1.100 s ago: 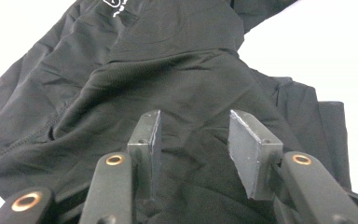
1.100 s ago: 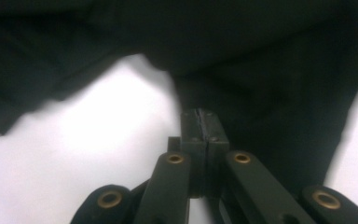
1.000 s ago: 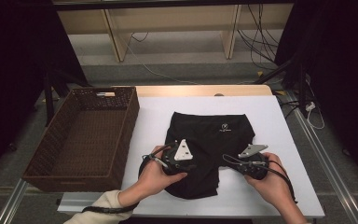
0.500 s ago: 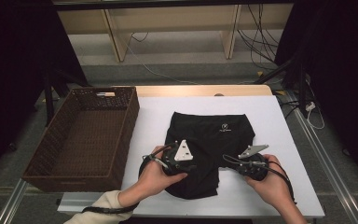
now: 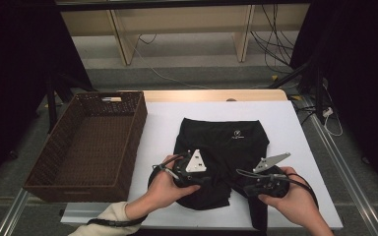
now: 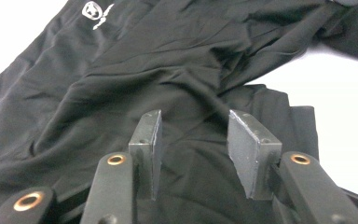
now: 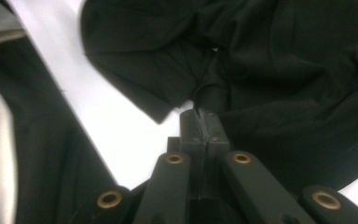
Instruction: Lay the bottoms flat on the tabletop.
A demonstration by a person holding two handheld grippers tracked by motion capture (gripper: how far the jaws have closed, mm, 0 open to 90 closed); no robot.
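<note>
Overhead forward-down; tong-mounted close-ups sharing black garment (image 5: 221,162).

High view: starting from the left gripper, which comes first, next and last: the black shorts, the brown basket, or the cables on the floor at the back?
From the left gripper:
1. Black shorts, right under it.
2. Brown basket, beside it on the left.
3. Floor cables, far at the back, beyond the table.
</note>
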